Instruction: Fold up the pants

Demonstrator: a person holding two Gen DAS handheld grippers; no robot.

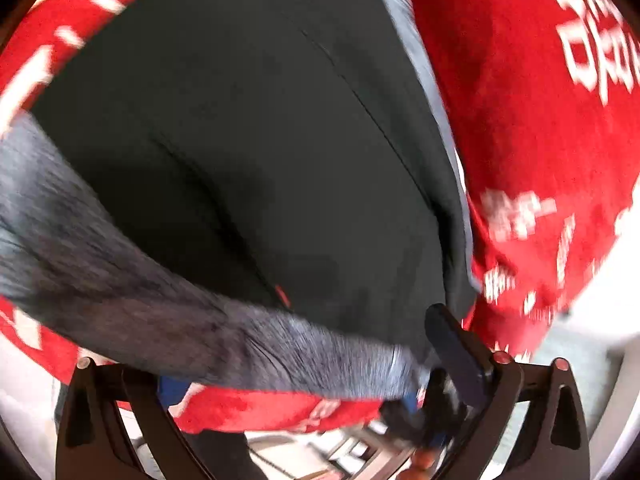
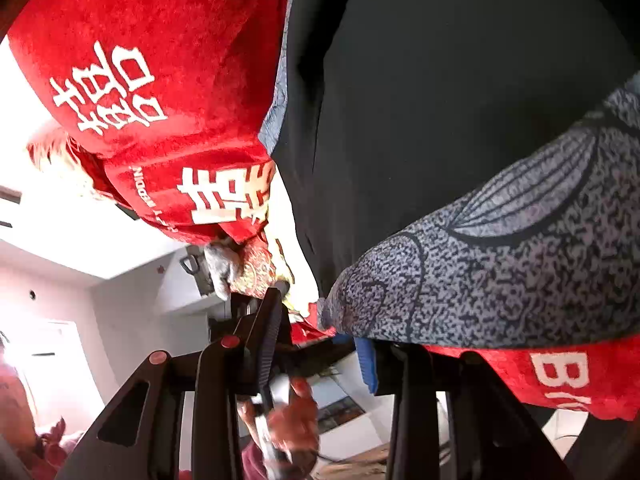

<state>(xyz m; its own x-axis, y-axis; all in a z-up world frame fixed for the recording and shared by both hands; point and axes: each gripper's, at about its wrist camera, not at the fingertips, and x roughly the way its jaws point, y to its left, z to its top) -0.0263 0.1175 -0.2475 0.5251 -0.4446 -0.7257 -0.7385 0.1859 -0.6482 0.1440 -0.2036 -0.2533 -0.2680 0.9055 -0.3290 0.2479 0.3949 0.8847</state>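
The black pants (image 1: 260,140) with a grey speckled waistband (image 1: 168,312) lie on a red cloth with white characters (image 1: 540,140). The waistband hangs in front of my left gripper (image 1: 288,360); its jaws stand wide apart. In the right wrist view the pants (image 2: 440,100) fill the upper right, and the grey patterned waistband (image 2: 500,260) drapes over my right gripper (image 2: 332,332). Its jaws also stand apart, with the band's end between them. The other gripper and a hand (image 2: 292,412) show below.
The red cloth (image 2: 152,80) covers the surface under the pants and hangs over its edges. White room walls and a ceiling (image 2: 80,260) show at the left of the right wrist view. A white surface (image 1: 600,300) shows at the right.
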